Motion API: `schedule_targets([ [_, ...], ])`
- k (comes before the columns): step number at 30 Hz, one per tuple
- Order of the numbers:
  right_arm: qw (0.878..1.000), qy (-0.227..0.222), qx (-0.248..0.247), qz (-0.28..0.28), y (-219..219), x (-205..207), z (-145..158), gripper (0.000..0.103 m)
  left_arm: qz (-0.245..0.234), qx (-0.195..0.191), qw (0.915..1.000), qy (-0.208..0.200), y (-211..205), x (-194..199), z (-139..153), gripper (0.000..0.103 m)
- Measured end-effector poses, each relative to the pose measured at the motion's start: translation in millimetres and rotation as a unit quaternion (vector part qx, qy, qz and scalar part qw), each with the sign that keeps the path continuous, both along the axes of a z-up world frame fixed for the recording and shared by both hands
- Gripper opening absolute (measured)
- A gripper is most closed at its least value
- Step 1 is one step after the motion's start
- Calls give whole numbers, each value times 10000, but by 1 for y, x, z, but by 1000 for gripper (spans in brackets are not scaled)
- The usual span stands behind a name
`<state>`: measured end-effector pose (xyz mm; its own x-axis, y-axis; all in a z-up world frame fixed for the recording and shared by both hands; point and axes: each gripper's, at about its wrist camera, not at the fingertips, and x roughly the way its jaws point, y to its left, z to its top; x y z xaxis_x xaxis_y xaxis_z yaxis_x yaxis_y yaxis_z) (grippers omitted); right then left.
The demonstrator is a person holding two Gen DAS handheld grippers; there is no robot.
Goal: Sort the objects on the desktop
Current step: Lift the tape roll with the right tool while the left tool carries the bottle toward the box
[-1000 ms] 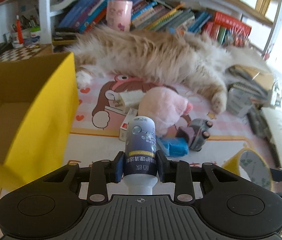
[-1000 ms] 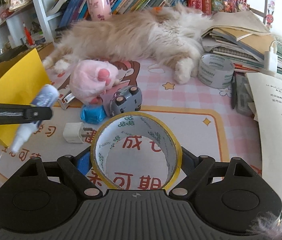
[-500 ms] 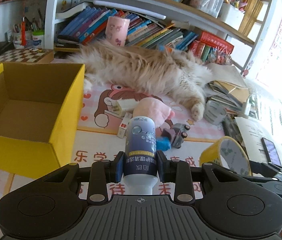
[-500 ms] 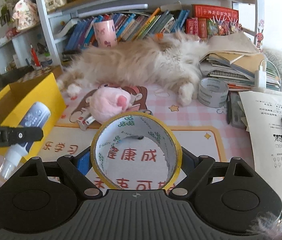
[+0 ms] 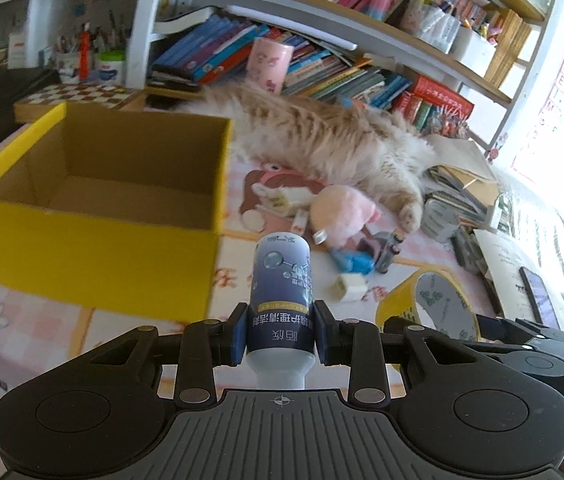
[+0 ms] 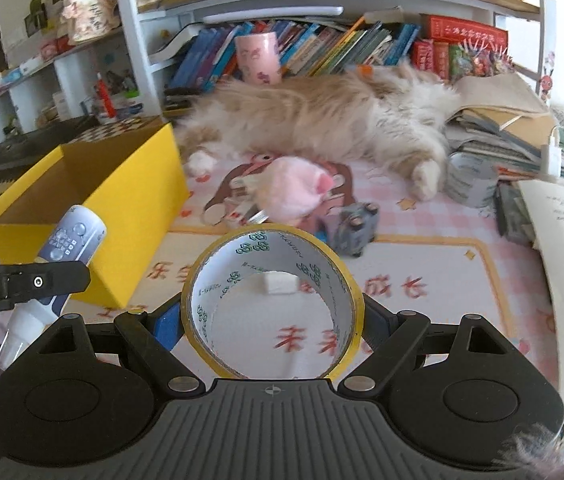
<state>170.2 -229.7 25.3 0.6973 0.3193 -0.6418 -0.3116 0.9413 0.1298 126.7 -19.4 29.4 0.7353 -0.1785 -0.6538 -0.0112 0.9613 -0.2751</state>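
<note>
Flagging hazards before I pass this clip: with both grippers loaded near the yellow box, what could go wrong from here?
1. The left gripper pinches the bottle low near its cap; it could pivot or slip.
2. The tape roll is held by its rim only and may pop free.
3. The cat lies close; a dropped item could startle it.

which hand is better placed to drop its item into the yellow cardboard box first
Left, probably. The left gripper holds the blue-labelled bottle beside the yellow cardboard box; the right gripper with the yellow tape roll sits farther away.

A yellow box (image 5: 94,248), a navy-and-white bottle (image 5: 281,300), yellow-edged tape (image 6: 272,304), and a pink plush (image 6: 292,192).
</note>
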Motion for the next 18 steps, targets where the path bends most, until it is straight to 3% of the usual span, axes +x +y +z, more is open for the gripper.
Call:
schedule_targets([
  [6, 9996, 250, 19, 143, 28, -22, -5, 84, 102, -15, 9999, 127, 29, -27, -5, 32],
  [18, 9997, 221, -24, -31, 70, -74, -6, 84, -142, 2, 9997, 195, 68, -67, -9, 32],
])
